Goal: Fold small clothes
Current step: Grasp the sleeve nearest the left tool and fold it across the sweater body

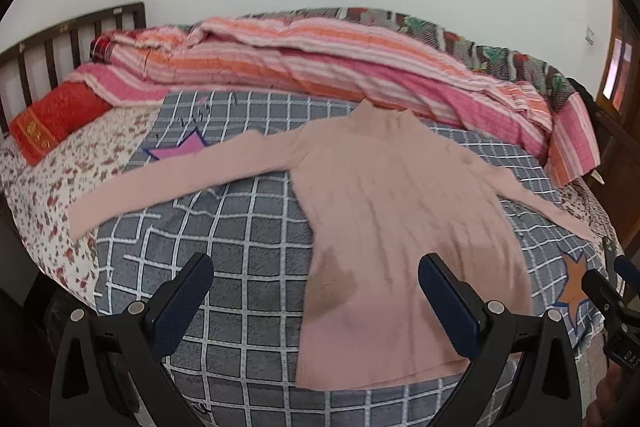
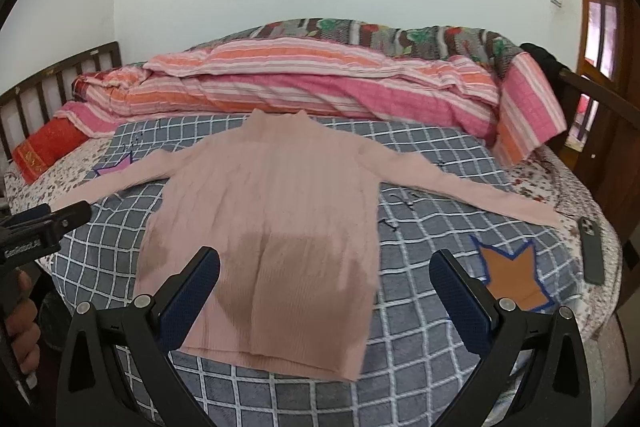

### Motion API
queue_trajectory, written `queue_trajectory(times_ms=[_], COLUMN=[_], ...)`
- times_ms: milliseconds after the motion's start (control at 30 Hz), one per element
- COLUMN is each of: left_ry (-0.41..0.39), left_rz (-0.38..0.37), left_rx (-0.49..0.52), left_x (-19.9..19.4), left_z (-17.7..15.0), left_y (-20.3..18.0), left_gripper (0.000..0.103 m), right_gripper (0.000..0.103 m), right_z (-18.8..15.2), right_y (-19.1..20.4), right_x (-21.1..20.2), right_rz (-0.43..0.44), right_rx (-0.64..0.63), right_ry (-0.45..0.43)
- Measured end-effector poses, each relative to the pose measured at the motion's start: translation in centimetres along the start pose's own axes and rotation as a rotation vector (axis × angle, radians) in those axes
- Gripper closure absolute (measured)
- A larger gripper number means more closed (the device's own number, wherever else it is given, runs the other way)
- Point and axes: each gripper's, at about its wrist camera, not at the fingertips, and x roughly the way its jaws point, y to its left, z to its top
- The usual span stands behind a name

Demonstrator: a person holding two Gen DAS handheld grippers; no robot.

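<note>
the bed (image 1: 48, 163) fills both views, a dark slatted headboard (image 1: 60, 47) at its left end and a white wall behind. along the far side lies a rolled pink and orange striped quilt (image 1: 320, 63), with a red pillow (image 1: 52, 123) at its left end. a grey checked blanket (image 1: 248, 247) covers the middle of the bed over a floral sheet, and it bears a pink star patch (image 1: 180, 149) at the left and an orange star patch (image 2: 512, 275) at the right. on the blanket the pink sweater (image 2: 272, 211) lies flat, collar toward the quilt, hem toward the near edge, both sleeves spread out sideways; the left cuff reaches onto the floral sheet and the right cuff ends near the bed's right edge. bare blanket lies open on both sides of the body. a dark phone (image 2: 592, 251) rests near the right edge, just beyond the right cuff. the left gripper (image 1: 316, 275) hangs above the hem's left part with its fingers spread wide, holding nothing. the right gripper (image 2: 324, 271) hangs above the lower right of the sweater, fingers likewise wide apart and empty. a hand (image 2: 22, 323) grips the left tool's handle at the right wrist view's left edge.
</note>
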Motion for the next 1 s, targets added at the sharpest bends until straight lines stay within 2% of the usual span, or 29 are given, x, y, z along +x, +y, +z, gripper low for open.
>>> queue_trajectory(times_ms=[67, 233, 333, 400, 500, 633, 800, 933, 1000], left_ry=[0.011, 0.062, 0.085, 0.100, 0.079, 0.059, 0.002, 0.010, 0.006], left_rz=[0.005, -0.060, -0.056, -0.080, -0.104, -0.107, -0.127, -0.114, -0.157], left_rx=[-0.018, -0.107, -0.150, -0.211, -0.305, -0.361, -0.539, -0.645, -0.700], left_x=[1.3, 5.2, 7.1, 8.2, 9.2, 10.5, 11.6, 14.1, 15.5], left_z=[-0.4, -2.9, -3.6, -3.7, -3.5, -2.5, -1.5, -1.1, -0.9], left_y=[0.9, 4.0, 6.0, 8.2, 11.6, 15.2, 20.2, 23.8, 25.6], left_gripper=[0.000, 0.001, 0.016, 0.016, 0.016, 0.018, 0.019, 0.036, 0.040], right_gripper=[0.000, 0.000, 0.000, 0.000, 0.001, 0.001, 0.003, 0.008, 0.010], right_z=[-0.4, -1.7, -2.4, -2.6, -2.8, -2.8, -2.2, -1.7, -1.7], right_y=[0.7, 1.7, 1.9, 2.0, 2.1, 2.1, 1.6, 1.2, 1.1], right_x=[1.3, 4.7, 6.8, 7.9, 9.3, 10.1, 11.0, 12.2, 12.8], right_rz=[0.001, -0.007, -0.001, -0.011, -0.034, -0.052, -0.046, -0.023, -0.015], right_rx=[-0.008, -0.016, -0.006, -0.009, -0.022, -0.041, -0.033, -0.001, 0.010], right_ry=[0.012, 0.047, 0.082, 0.108, 0.127, 0.125, 0.122, 0.137, 0.147])
